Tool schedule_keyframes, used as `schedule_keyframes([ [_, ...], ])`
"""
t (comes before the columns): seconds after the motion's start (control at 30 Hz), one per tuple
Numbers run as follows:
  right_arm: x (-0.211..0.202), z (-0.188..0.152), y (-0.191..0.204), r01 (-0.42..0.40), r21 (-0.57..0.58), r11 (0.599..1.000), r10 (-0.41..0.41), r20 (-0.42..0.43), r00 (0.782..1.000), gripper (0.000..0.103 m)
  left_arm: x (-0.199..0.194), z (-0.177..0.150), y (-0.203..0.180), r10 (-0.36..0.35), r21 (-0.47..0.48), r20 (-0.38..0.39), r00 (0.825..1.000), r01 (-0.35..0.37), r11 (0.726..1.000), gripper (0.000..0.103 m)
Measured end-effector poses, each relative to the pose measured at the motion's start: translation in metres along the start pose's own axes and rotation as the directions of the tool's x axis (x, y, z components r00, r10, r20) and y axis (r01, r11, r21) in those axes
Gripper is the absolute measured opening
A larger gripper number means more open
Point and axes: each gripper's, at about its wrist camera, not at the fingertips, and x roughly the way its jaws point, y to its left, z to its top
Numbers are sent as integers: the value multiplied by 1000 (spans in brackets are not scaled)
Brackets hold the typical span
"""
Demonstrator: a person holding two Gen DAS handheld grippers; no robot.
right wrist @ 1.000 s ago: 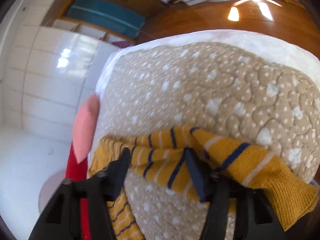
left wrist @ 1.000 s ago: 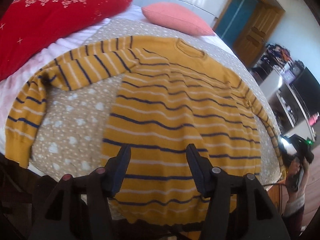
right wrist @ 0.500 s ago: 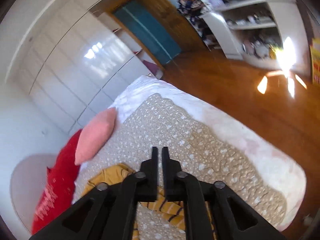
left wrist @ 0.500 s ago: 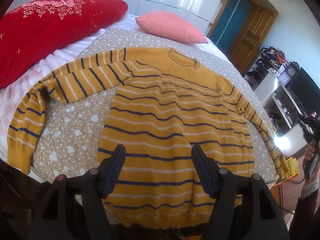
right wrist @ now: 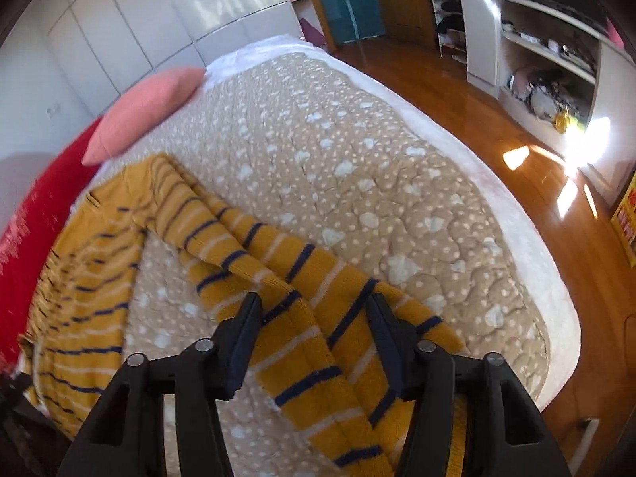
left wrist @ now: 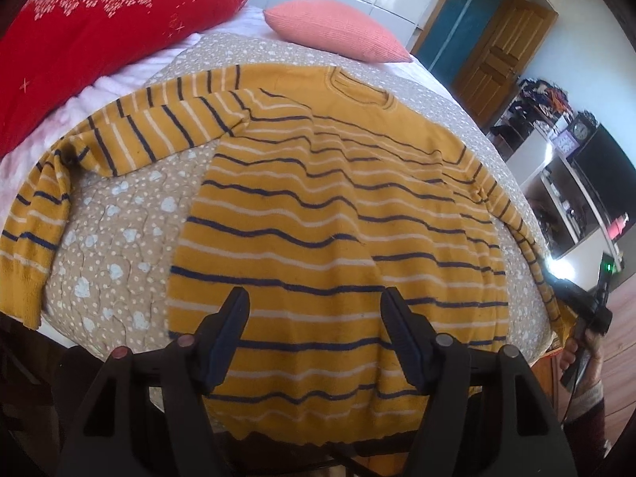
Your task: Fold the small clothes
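Here, a mustard-yellow striped sweater (left wrist: 330, 206) lies spread flat, front up, on the bed's beige dotted quilt (left wrist: 119, 238), neckline toward a pink pillow (left wrist: 338, 35) and a red pillow (left wrist: 91, 35). The left gripper (left wrist: 314, 310) hovers over the hem with its jaws wide apart, holding nothing. The right gripper (right wrist: 314, 318) stands part open astride the sweater's bunched sleeve (right wrist: 278, 278) near the bed's edge; its jaws have just been narrowing, the sleeve lying between them, with the pads seemingly not yet pressing on it.

Mustard sweater (left wrist: 326, 206), navy-white stripes; tan dotted quilt (right wrist: 357, 159).
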Motion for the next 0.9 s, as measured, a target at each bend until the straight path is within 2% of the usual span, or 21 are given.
schedule_keyframes([
  [0.03,1,-2,2,-30,-6,1000,30,-9,1000,6,-1,-1,-3,5,13,1,1000,-5,1000,67],
  [0.07,-4,3,3,-50,-4,999,50,-7,999,6,-1,-1,-5,11,25,2,1000,-11,1000,67],
  [0.13,-24,15,11,-34,-36,999,35,25,999,4,-1,-1,-6,18,32,1,1000,-18,999,67],
  [0.23,-62,57,11,38,-67,997,-28,146,989,3,1,3,-5,6,4,-3,1000,-6,1000,67],
  [0.27,-78,69,12,73,-79,994,-56,197,979,3,1,4,-4,-3,-9,1,1000,3,1000,67],
  [0.33,-107,90,23,206,-112,972,-161,317,935,0,-1,4,-4,-15,-23,11,1000,16,1000,67],
  [0.37,-120,96,28,241,-126,962,-182,360,915,0,-1,3,-4,-17,-24,13,1000,18,1000,67],
  [0.4,-124,97,31,234,-130,964,-172,369,913,0,-1,2,-5,-18,-22,14,1000,19,1000,67],
  [0.5,-126,76,35,207,-133,969,-149,352,924,0,2,-2,-3,-10,-12,1,1000,10,1000,67],
  [0.6,-106,32,26,141,-108,984,-112,245,963,1,6,-4,6,-9,-28,-23,1000,8,1000,67],
  [0.67,-87,6,11,84,-41,996,-76,161,984,1,8,-3,11,-13,-42,-30,999,12,999,67],
  [0.8,-74,-2,-28,-5,147,989,-13,118,993,2,9,-1,14,-21,-65,-25,999,19,998,68],
  [0.87,-73,7,-38,-59,214,975,28,146,989,10,9,-2,8,-28,-61,-26,999,27,998,68],
  [0.9,-73,18,-42,-87,249,965,44,173,984,29,10,-3,5,-30,-53,-29,999,29,998,68],
])
